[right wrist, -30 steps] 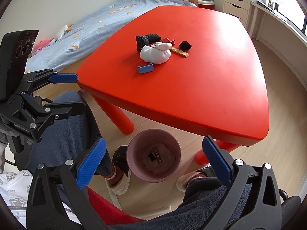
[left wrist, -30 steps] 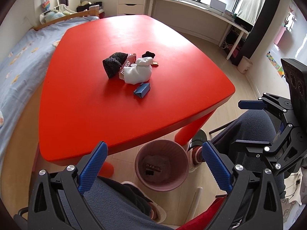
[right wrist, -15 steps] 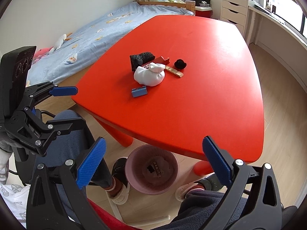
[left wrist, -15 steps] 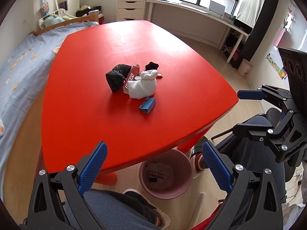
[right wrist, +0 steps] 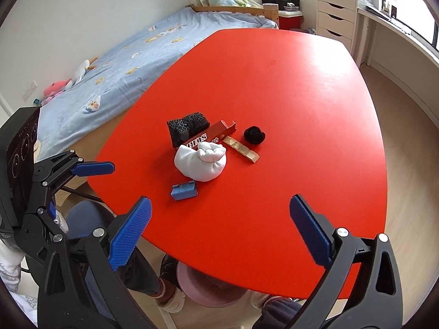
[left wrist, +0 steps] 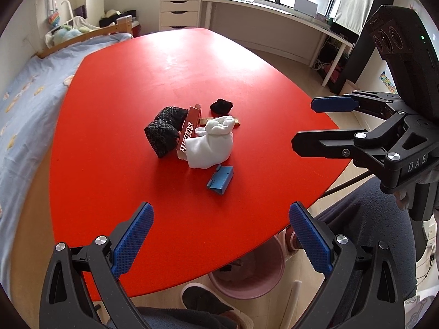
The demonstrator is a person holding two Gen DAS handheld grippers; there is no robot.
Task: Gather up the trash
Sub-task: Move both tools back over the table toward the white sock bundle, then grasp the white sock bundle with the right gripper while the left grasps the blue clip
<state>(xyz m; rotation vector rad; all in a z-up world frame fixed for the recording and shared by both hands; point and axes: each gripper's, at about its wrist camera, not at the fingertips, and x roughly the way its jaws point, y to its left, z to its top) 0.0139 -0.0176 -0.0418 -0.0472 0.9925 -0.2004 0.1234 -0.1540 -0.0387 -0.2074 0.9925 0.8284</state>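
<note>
On the red table (left wrist: 115,142) lies a small pile: a blue carton (left wrist: 221,179) nearest me, a white knotted bundle (left wrist: 211,144), a red box (left wrist: 189,130), a black patterned pouch (left wrist: 163,131), a black ball (left wrist: 221,106) and a tan strip (right wrist: 241,149). The pile also shows in the right wrist view, with the blue carton (right wrist: 184,190) and white bundle (right wrist: 201,160). My left gripper (left wrist: 221,240) is open and empty above the table's near edge. My right gripper (right wrist: 219,235) is open and empty, also short of the pile. A pink bin (left wrist: 247,271) stands under the table edge.
A bed with a blue cover (right wrist: 115,63) runs along the table's left side. White drawers (left wrist: 179,8) and a long desk (left wrist: 274,13) stand at the back under the windows. My legs and shoes are beside the bin (right wrist: 211,293).
Both grippers have risen and moved forward over the table edge toward the pile. The bin has slid mostly out of sight under the table. Both stay open.
</note>
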